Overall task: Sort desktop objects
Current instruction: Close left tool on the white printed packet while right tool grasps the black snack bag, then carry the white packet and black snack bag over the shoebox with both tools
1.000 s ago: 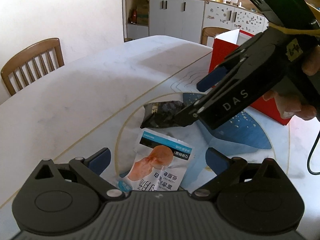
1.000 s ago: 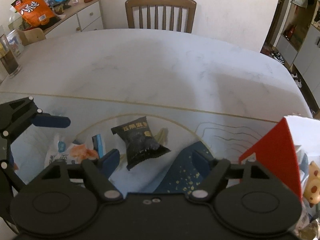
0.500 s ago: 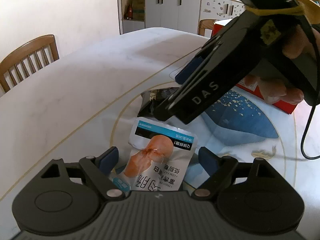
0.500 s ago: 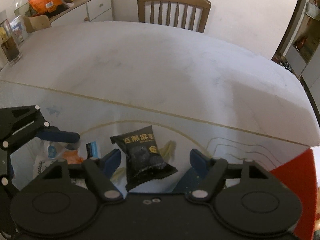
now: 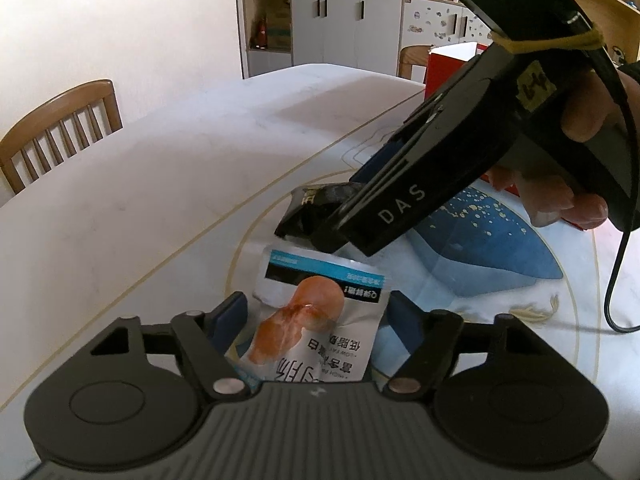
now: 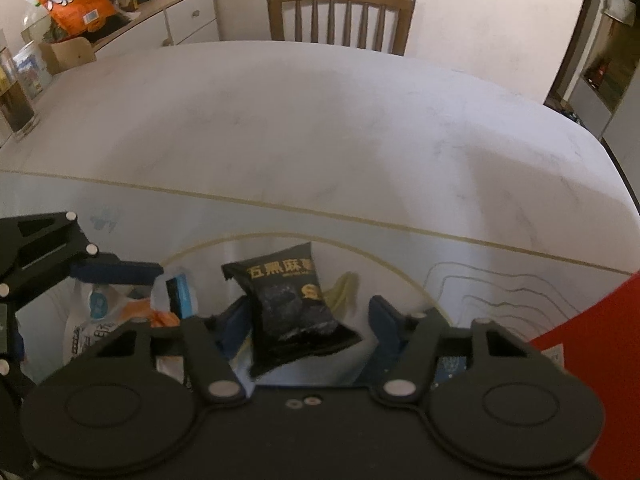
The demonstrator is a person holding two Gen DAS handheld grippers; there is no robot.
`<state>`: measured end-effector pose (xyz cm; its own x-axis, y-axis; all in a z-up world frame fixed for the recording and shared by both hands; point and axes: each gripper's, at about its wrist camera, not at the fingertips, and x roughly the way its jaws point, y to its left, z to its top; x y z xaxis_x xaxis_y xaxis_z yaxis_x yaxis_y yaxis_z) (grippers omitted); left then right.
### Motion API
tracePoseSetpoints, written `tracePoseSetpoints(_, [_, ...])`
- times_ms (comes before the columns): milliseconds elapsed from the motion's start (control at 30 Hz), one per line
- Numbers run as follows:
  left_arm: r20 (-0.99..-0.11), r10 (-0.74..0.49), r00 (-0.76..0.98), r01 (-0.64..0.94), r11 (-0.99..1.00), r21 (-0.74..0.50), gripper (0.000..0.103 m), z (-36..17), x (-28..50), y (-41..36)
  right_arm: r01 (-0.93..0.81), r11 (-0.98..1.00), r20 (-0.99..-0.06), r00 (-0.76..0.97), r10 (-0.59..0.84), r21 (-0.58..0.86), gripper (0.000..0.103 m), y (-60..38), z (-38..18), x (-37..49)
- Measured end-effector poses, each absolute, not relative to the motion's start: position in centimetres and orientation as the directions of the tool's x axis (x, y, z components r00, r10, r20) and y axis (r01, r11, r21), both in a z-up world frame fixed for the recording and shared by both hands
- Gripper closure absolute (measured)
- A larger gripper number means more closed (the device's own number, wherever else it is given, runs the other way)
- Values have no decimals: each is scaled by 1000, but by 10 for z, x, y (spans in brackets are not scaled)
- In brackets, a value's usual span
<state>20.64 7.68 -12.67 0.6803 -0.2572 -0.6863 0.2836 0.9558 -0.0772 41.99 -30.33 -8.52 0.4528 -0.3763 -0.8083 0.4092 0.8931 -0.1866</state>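
A white snack packet (image 5: 320, 320) with an orange picture lies on the table between the fingers of my left gripper (image 5: 318, 306). Those jaws are closing, and the pads stand at the packet's edges without a clear squeeze. Just beyond it lies a black snack packet (image 5: 312, 208), (image 6: 292, 304). My right gripper (image 6: 306, 314) reaches down over that packet with a finger on either side. Its jaws are closing too, and a small gap still shows at the right pad. A hand holds the right gripper (image 5: 420, 188), which hides most of the black packet in the left wrist view.
A red box (image 5: 444, 64), (image 6: 592, 320) stands open on the table to the right of the packets. They lie on a mat with a blue whale print (image 5: 500, 252). A wooden chair (image 6: 340, 12) stands at the far edge, and a cable (image 5: 616, 280) hangs from the right gripper.
Both pairs of jaws have narrowed around their packets. The right gripper has sunk lower over the black packet, which now sits between its fingers.
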Motion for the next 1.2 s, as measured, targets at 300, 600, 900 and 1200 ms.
tracePoseSetpoints(300, [-691, -250, 678, 267, 960, -85, 37, -124, 209, 78, 429, 886, -809, 450, -379, -177, 66, -302, -82, 419])
tracePoseSetpoints(600, [-698, -247, 672, 254, 963, -96, 42, -116, 207, 81, 444, 881, -807, 454, -378, -162, 67, -291, -70, 408])
tracePoseSetpoints(900, [-696, -235, 678, 236, 967, -97, 42, -102, 194, 80, 450, 880, -803, 464, -375, -152, 67, -273, -52, 390])
tracePoseSetpoints(1200, [-685, -230, 692, 229, 969, -93, 42, -73, 176, 71, 464, 875, -792, 481, -377, -135, 67, -255, -29, 363])
